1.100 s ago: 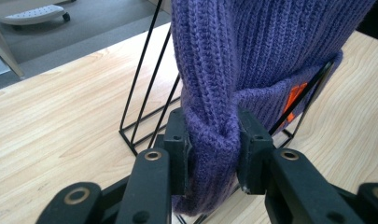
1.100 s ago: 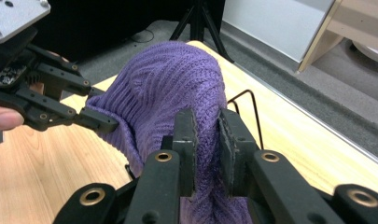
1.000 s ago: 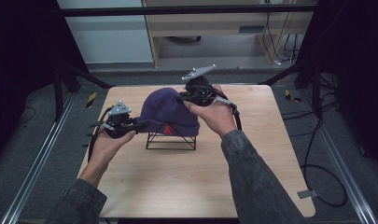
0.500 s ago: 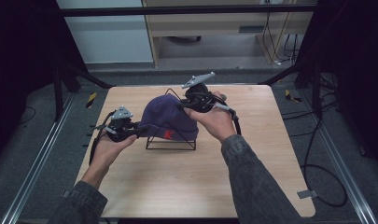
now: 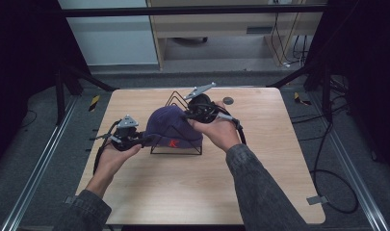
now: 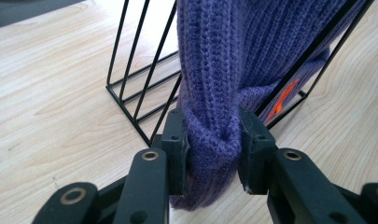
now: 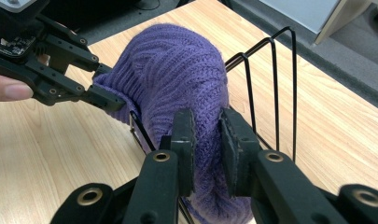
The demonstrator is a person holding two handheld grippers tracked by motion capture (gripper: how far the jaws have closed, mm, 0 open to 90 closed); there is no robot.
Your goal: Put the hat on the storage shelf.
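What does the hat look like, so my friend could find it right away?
Look at the light wooden table, then at the black wire rack in its middle. The hat is draped over that rack, pinched by the left gripper and the right gripper. It is the one soft thing there: purple, knitted, with a small orange mark.

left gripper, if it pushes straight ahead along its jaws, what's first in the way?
The purple knitted hat it already pinches: the left gripper is shut on its ribbed edge. Right behind the fabric, likely the black wire rack; depth is hard to judge.
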